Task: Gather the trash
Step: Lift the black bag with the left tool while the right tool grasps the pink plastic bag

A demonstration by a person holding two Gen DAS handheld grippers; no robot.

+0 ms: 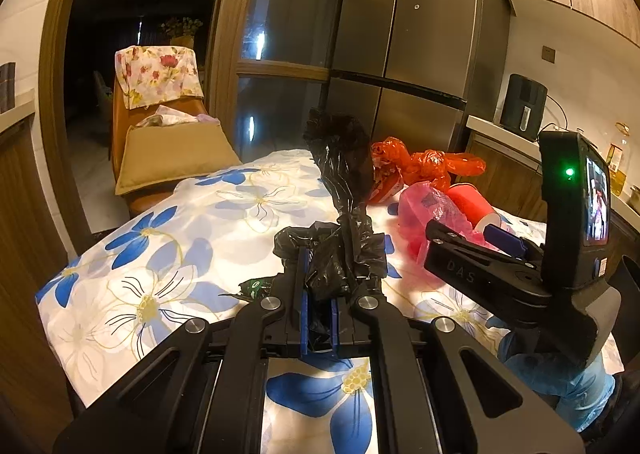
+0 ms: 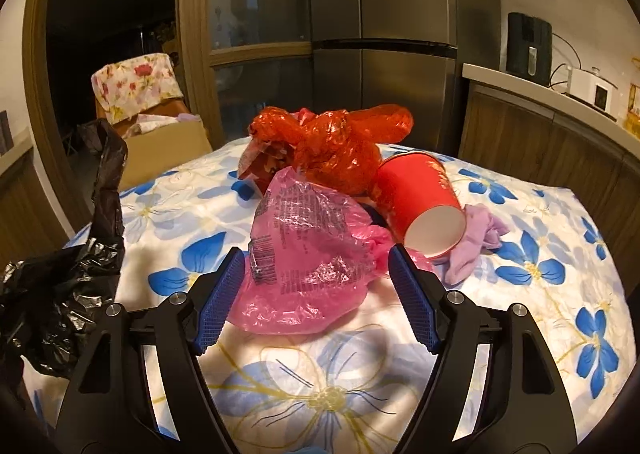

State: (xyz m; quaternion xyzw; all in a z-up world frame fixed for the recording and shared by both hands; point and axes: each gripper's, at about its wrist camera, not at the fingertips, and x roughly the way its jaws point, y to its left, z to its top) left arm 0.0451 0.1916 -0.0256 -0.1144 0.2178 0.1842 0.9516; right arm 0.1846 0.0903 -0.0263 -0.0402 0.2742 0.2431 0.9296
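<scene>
My left gripper (image 1: 320, 254) is shut on a crumpled black trash bag (image 1: 340, 173), whose top stands up above the fingers. The same bag (image 2: 60, 286) hangs at the left edge of the right wrist view. My right gripper (image 2: 318, 258) is open over the table, with a pink plastic bag (image 2: 312, 238) lying between its blue pads; the pads do not press it. Behind the pink bag lie an orange-red plastic bag (image 2: 332, 145) and a red paper cup (image 2: 420, 201) on its side. A purple cloth (image 2: 476, 242) lies beside the cup. From the left wrist, the right gripper (image 1: 480, 238) reaches in from the right.
The table wears a white cloth with blue flowers (image 2: 320, 374). A small green wrapper (image 1: 252, 288) lies near the left fingers. A chair with a floral cover (image 1: 160, 113) stands behind the table, a steel fridge (image 2: 384, 53) beyond, and a counter with a black appliance (image 2: 528, 41) at right.
</scene>
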